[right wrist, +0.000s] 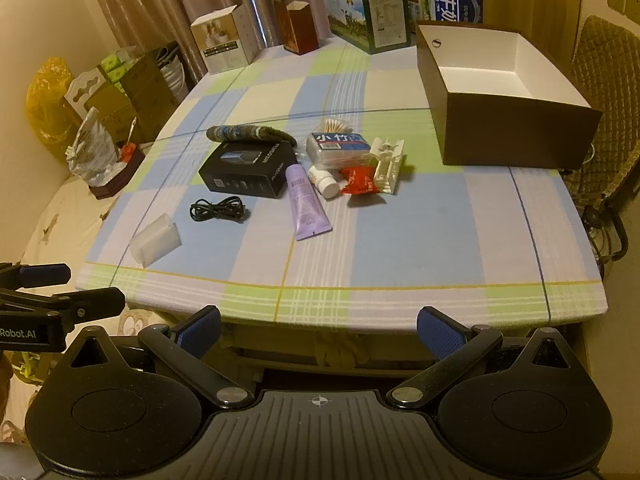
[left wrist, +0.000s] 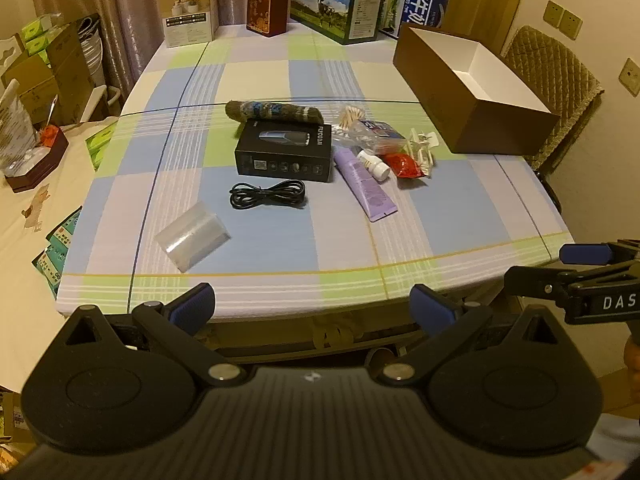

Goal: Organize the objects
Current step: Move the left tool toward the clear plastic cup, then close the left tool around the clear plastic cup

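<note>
I see both sets of fingers wide, empty, short of the table (right wrist: 460, 216) edge | clear plastic packet (right wrist: 155, 245) lower left: light, slippery, pinch across | coiled black cable (right wrist: 218, 209): floppy, grab mid-bundle | purple tube (right wrist: 306, 200) centre: soft, long axis toward me, cap away | brown box (right wrist: 500, 92) upper right, open.

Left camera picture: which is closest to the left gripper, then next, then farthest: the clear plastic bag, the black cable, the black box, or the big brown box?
From the left gripper:
1. Clear plastic bag, front left of the table.
2. Black cable, just behind the bag, near the middle.
3. Black box, right behind the cable.
4. Big brown box, far back on the right, open and empty.
</note>
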The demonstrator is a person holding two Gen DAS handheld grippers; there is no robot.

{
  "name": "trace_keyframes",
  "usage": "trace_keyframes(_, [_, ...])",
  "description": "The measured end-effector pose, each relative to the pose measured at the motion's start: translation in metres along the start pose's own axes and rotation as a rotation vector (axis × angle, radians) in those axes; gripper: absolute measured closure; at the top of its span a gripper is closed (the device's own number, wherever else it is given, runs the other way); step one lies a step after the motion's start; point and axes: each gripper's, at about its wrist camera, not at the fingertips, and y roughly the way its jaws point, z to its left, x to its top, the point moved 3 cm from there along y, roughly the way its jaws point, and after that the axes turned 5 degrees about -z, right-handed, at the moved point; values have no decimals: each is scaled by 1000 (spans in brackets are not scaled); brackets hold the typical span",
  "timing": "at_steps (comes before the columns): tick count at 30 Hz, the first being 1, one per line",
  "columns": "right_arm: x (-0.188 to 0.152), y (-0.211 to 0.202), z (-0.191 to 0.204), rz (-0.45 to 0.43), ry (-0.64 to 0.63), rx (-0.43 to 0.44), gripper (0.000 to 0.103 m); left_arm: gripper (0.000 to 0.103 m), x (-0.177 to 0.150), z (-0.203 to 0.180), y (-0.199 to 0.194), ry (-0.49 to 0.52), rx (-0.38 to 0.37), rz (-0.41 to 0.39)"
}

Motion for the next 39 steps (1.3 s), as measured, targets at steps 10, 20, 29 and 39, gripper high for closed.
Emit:
trace_keyframes(10, [11, 18, -8, -3, 0, 3, 2, 1, 5, 15, 17, -11, 47, 17])
trace_keyframes(20, [27, 36, -25, -48, 13, 34, 2, 1, 9, 52, 48, -11, 115, 35])
trace_keyframes(29, [39, 62, -46, -57, 34, 24, 2, 1, 16, 81, 85, 55, 134, 13])
trace_keyframes(39, [47, 69, -68, -59, 62, -18, 2, 8, 18, 99, 133, 179, 150, 38])
